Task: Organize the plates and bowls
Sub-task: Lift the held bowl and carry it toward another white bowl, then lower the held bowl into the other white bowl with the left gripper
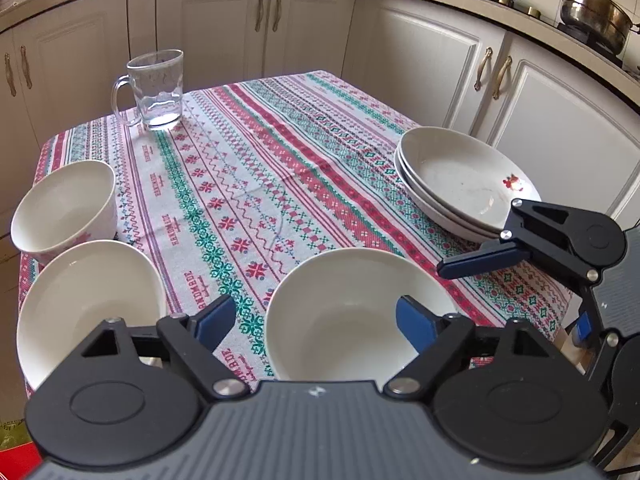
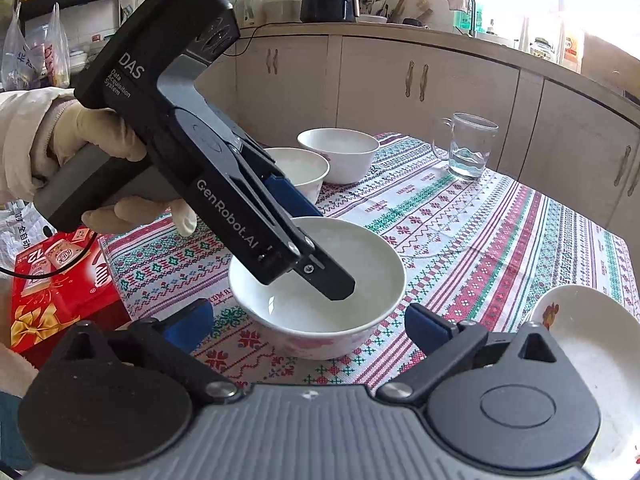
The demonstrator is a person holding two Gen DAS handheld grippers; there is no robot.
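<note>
Three white bowls stand on the patterned tablecloth. In the left wrist view the near bowl (image 1: 344,316) lies between my open left gripper's (image 1: 316,322) blue pads, one pad over its right rim; a second bowl (image 1: 84,304) and a third bowl (image 1: 64,204) stand at left. Stacked white plates (image 1: 460,184) sit at right, next to my right gripper (image 1: 480,258). In the right wrist view my right gripper (image 2: 308,322) is open just in front of the near bowl (image 2: 320,280), and the left gripper (image 2: 316,256) reaches over its rim. The plates (image 2: 592,344) are at lower right.
A glass mug (image 1: 154,88) holding a little water stands at the table's far corner. A red gift box (image 2: 60,280) lies beside the table at left. Kitchen cabinets (image 1: 440,64) surround the table. A pot (image 1: 592,12) and a pan sit on the counter.
</note>
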